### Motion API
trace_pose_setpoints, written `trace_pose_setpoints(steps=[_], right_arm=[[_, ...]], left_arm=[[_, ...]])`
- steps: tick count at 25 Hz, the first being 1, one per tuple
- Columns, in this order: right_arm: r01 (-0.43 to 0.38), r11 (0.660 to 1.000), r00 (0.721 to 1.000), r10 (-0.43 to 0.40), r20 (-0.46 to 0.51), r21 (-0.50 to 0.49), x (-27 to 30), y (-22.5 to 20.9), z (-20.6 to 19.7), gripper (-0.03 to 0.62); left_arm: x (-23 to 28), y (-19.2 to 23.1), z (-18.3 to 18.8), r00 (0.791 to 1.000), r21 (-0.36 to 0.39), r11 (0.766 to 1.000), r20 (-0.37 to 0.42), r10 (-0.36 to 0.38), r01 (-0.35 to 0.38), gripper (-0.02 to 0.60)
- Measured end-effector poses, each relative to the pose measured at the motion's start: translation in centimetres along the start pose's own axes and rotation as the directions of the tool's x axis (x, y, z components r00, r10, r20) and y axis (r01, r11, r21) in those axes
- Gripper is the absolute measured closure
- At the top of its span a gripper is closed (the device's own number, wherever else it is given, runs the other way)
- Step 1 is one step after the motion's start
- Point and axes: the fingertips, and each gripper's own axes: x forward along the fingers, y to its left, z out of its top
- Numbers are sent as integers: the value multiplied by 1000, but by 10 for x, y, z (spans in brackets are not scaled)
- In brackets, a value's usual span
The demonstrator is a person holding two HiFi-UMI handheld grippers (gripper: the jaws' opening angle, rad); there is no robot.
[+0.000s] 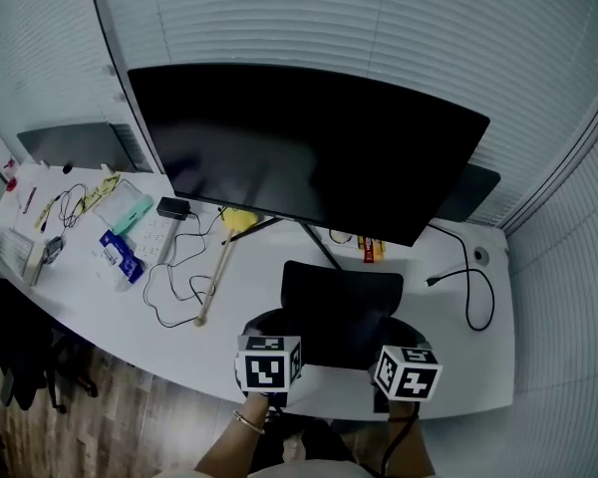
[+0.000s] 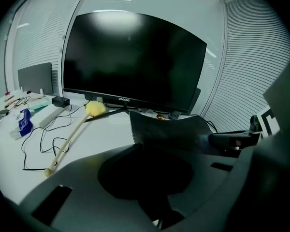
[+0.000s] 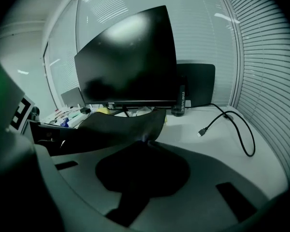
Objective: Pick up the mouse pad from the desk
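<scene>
The only word that can be read is the brand "coocaa", in small pale letters at the middle of the lower bezel of the monitor [image 2: 130, 57]. Below the monitor in the head view, the left marker cube [image 1: 269, 366] and the right marker cube [image 1: 407, 371] bear black-and-white square code patterns, with no letters or digits. A dark bottle [image 3: 181, 100] just right of the monitor has pale upright lettering, and a blue packet [image 1: 121, 255] left of the monitor has print, both too small to read.
</scene>
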Motion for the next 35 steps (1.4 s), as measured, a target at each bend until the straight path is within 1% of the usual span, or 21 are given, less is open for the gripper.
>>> trace_pose_setpoints(steps=[5,9,14,20,24,35], right_arm=[[6,1000,998,-3,69,-31,-20,9,31,533],[4,998,991,4,132,-59,-34,19,56,533],[12,996,978,7,210,-89,-52,28,86,533],[14,994,961,15,277,-104,-70,30,114,533],[18,994,957,14,290,-110,-74,33,119,533],[22,994,955,10,296,-103,-77,35,115,533]], left_arm=[[-20,-4,28,998,23,1000,68,-7,5,525],[-37,-2,53,991,40,999,133,-9,3,525],[-56,-2,85,976,67,998,216,-24,10,525],[-74,-10,114,956,105,994,289,-48,18,525],[-80,-11,121,951,121,993,305,-51,14,525],[-82,-10,118,952,128,992,302,-50,12,525]])
